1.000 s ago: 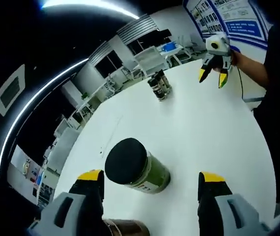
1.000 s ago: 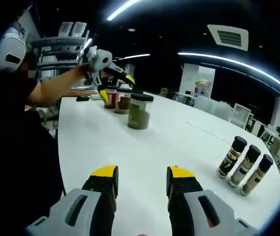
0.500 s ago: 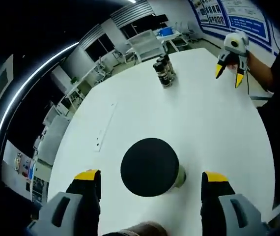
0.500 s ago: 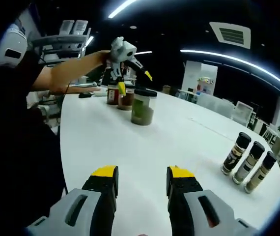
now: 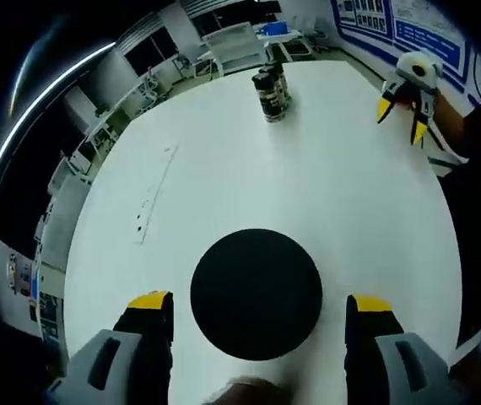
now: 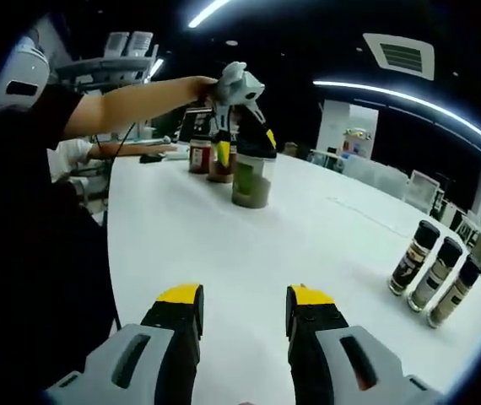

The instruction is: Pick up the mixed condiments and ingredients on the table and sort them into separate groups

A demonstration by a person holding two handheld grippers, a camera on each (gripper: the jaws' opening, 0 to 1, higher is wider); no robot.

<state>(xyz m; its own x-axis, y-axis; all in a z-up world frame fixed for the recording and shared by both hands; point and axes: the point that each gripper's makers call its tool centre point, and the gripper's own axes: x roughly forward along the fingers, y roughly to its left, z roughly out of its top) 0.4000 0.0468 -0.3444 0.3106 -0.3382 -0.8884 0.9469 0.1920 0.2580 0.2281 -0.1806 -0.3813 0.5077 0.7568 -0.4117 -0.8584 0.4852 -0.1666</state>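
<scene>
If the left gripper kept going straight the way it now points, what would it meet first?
Most likely the black lid of the green-filled jar, which sits directly ahead between the left gripper's open jaws. Depth is unclear from above.

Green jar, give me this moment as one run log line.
left tongs: open, straddling green jar from above | right tongs: open, empty, over table | three bottles: grouped, upright

dim room; ceiling strip lights [image 6: 409,97] glare; edges warped
</scene>
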